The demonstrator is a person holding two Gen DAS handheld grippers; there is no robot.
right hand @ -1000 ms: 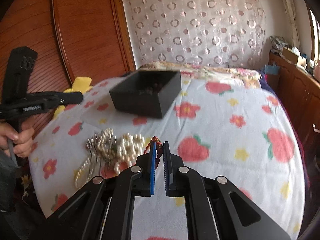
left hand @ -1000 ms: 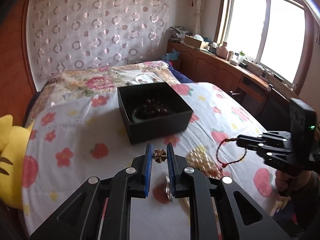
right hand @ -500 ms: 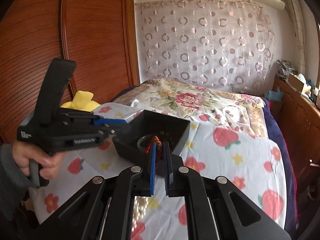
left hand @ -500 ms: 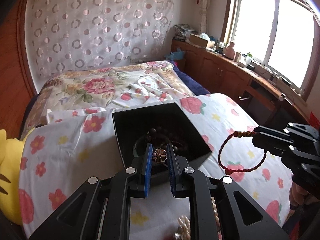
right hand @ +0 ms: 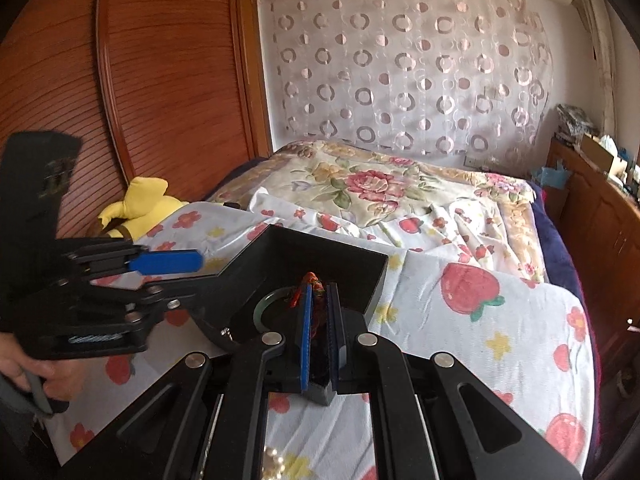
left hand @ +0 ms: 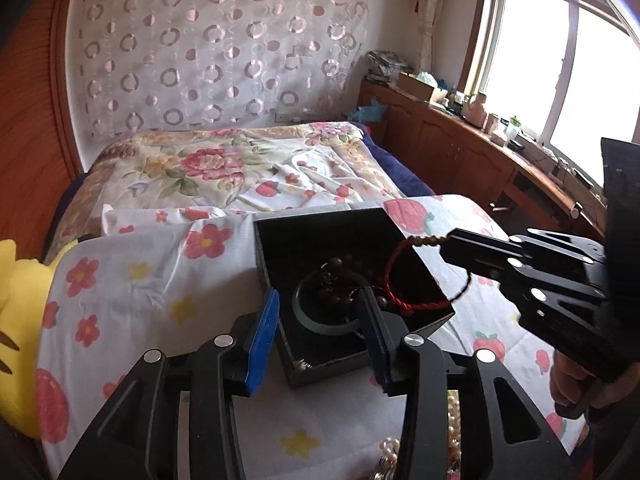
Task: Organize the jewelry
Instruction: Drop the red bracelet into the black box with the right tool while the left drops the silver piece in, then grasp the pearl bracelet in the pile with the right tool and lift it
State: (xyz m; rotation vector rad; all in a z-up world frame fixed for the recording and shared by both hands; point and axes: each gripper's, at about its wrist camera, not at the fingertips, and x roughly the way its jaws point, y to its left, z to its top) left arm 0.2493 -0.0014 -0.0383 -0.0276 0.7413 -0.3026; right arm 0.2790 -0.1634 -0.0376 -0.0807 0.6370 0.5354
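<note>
An open black box sits on the flowered sheet and holds a green bangle and dark beads. My left gripper hovers over the box's near corner. Its jaws are opening, with nothing between the blue pads. A small metal piece lies at that near corner. My right gripper is shut on a red cord bracelet. In the left wrist view the right gripper reaches in from the right, and the red cord bracelet hangs over the box's right edge. The left gripper sits left of the box.
Pearl strands lie on the sheet just under my grippers, also pearls. A yellow plush toy sits at the left bed edge by the wooden headboard. Wooden cabinets under the window line the right side.
Both grippers moved from the pearl pile to the box. The left gripper opened and the flower brooch is gone from its pads. The right gripper carried the red bracelet over the box.
</note>
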